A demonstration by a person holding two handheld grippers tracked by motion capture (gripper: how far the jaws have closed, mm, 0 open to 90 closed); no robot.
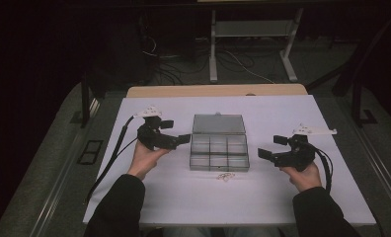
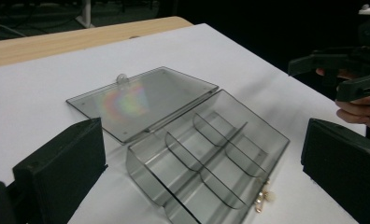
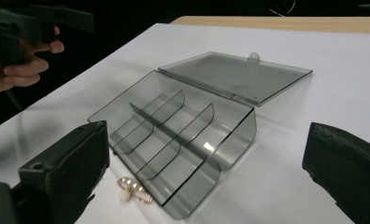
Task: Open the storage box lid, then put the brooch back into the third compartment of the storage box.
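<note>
A clear grey compartment box (image 1: 218, 152) lies open mid-table, its lid (image 1: 218, 124) flat behind it; the compartments look empty. Small gold jewellery pieces (image 1: 225, 176) rest on the sheet by the box's near edge. My left gripper (image 1: 175, 132) hovers left of the box, open and holding nothing. My right gripper (image 1: 272, 147) hovers to its right, also open and holding nothing. The left gripper view looks at the box (image 2: 206, 154), lid (image 2: 141, 100), a gold piece (image 2: 265, 198) and the right gripper (image 2: 342, 70). The right gripper view has the box (image 3: 174, 135), lid (image 3: 237, 74) and gold pieces (image 3: 131, 189).
A white sheet (image 1: 282, 197) covers the table, with a wooden strip (image 1: 183, 91) at its far edge. Beyond it stand desk legs (image 1: 213, 49) and cables on a dark floor. The sheet's left and right edges drop to dark carpet.
</note>
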